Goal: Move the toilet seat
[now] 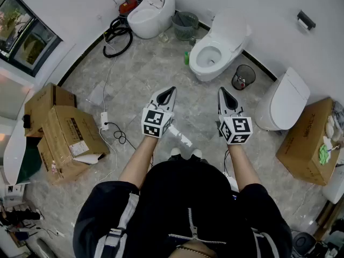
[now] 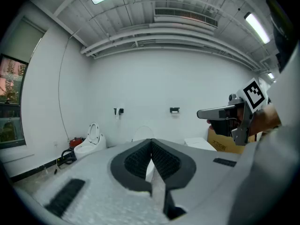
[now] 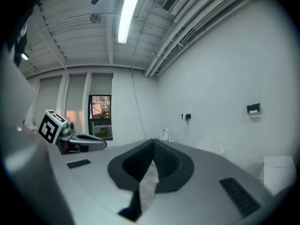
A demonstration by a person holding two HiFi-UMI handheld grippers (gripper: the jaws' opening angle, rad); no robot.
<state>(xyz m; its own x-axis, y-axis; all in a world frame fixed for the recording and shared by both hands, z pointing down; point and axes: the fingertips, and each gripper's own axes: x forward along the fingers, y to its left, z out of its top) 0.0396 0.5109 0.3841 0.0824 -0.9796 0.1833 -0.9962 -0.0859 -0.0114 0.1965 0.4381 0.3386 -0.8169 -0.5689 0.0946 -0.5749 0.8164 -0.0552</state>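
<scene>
Ahead of me stands a white toilet with its lid raised and its seat ring lying down around the bowl. Both grippers hover side by side in front of my body, well short of it and pointing toward it. My left gripper is shut with nothing between its fingers, its jaws meeting in the left gripper view. To its right, my right gripper is also shut and empty. That toilet's lid shows just past the left jaws.
A second toilet with its lid up stands at the back left, a closed one at the right. A grey basket, a black mesh bin, a green bottle, coiled cables and cardboard boxes surround the tiled floor.
</scene>
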